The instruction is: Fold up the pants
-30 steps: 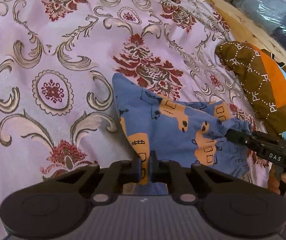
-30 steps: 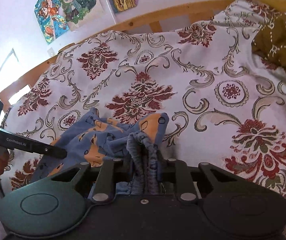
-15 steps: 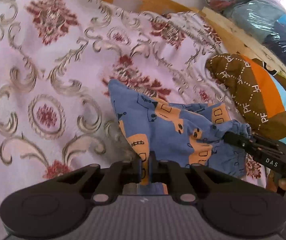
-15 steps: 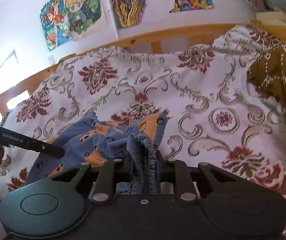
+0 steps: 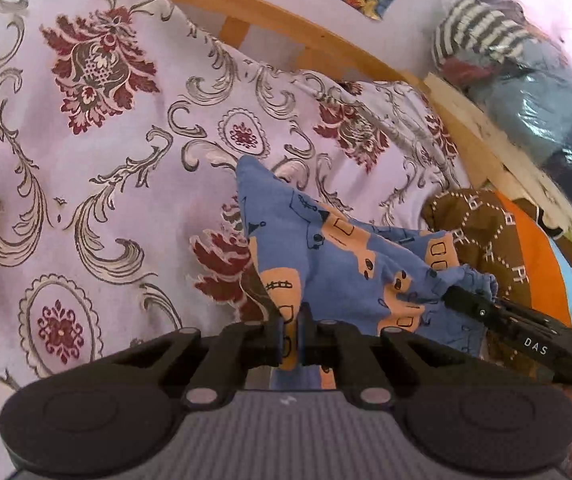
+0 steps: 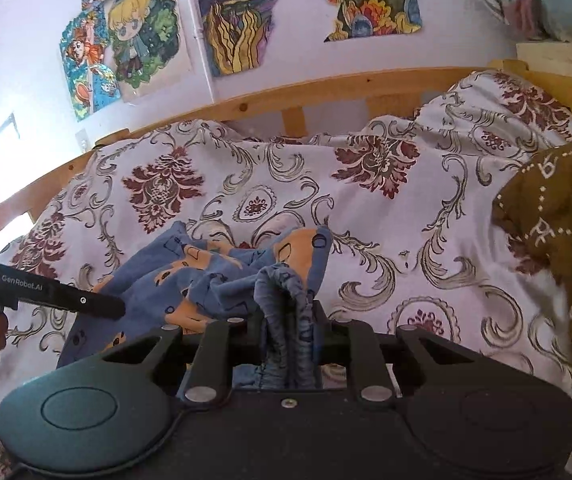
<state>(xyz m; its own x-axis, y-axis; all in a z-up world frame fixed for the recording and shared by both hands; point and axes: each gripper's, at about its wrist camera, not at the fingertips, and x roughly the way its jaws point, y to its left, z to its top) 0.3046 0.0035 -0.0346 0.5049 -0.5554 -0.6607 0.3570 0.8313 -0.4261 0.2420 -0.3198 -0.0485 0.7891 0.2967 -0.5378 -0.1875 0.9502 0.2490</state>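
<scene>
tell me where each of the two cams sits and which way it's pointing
Left wrist: sits on the left gripper, looking forward over the blue printed pants and patterned bedspread toward the wooden bed rail; the right gripper enters from the right.
Right wrist: sits on the right gripper, clamping the gathered waistband, facing the posters; the left gripper enters from the left.
Shared: pants, bedspread, rail, brown patterned garment.

pants (image 5: 338,264) | blue, orange vehicle print | bunched, lifted at two edges | above patterned bedspread (image 5: 106,168)
</scene>
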